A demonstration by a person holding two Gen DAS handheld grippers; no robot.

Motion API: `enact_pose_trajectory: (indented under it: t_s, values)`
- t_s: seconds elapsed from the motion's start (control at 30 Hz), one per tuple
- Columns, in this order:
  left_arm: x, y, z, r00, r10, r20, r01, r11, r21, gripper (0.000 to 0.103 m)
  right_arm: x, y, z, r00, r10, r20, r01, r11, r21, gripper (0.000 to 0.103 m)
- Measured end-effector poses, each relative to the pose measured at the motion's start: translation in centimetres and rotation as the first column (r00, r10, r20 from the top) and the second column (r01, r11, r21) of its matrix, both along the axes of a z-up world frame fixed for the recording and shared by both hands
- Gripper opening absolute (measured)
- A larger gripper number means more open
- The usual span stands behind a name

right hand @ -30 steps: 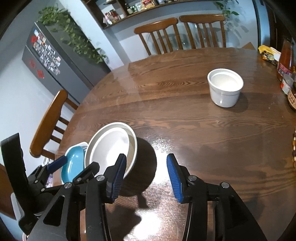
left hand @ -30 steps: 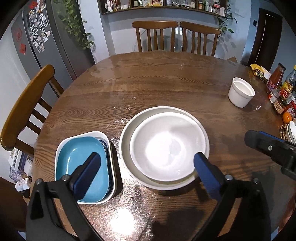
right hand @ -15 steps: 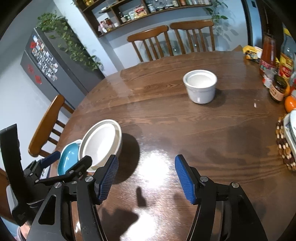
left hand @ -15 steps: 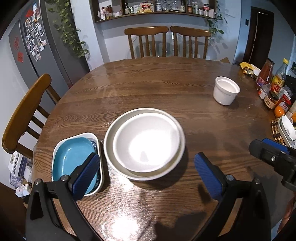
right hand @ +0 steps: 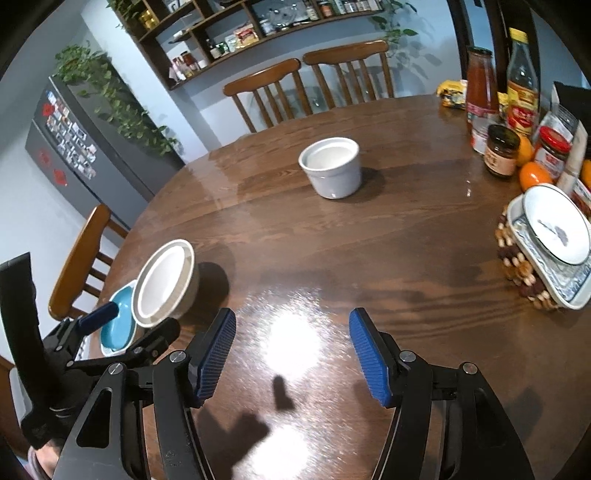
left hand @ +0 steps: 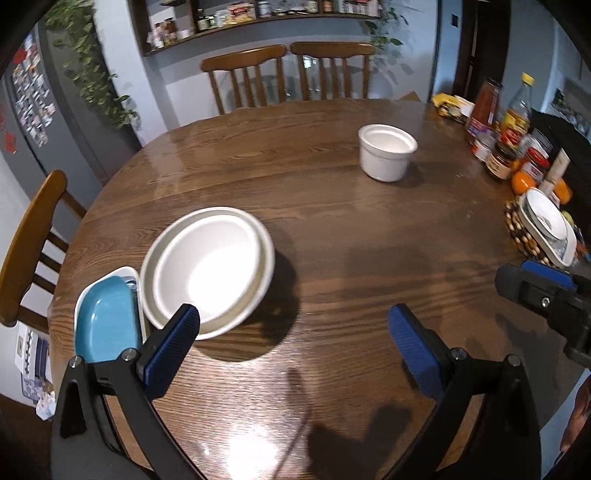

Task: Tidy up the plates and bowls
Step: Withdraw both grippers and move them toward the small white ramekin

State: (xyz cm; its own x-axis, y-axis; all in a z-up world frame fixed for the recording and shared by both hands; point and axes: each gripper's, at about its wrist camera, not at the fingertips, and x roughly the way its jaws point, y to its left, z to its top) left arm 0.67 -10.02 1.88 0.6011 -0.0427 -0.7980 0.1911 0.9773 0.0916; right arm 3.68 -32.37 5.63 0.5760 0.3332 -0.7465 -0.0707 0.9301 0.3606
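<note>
Ramekin (right hand: 330, 166), stiff, glazed, breakable, mid-table toward the far edge: grasp across its rim; both 2-finger grippers' jaws released, empty.

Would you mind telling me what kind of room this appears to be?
Most likely a home dining area: a round wooden table with dining chairs, a magnet-covered fridge, and pantry shelves.
</note>
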Motion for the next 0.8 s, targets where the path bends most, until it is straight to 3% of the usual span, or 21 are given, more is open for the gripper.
enact_pose_trajectory:
  t_s: [0.37,0.63,0.8]
  values:
    - [0.0,-5.3,1.4,0.991,-0.135,-0.020,0.135,0.991,-0.012,0.102,-4.7,-6.4,1.7,0.994,-0.090,0.061,0.094,0.993,-0.071,0.065]
    - [-0.7,-9.9,3.8,0.965,-0.263,-0.010,0.262,0.964,-0.040,0.102,-8.2,-11.6,4.2,0.968,-0.214,0.130,0.225,0.972,-0.071,0.065]
    - [-1.9,-12.5,6.2,0.943,-0.330,0.051,0.333,0.941,-0.055,0.102,-10.1,-13.9,5.0,0.951,-0.264,0.162,0.276,0.959,-0.060,0.065]
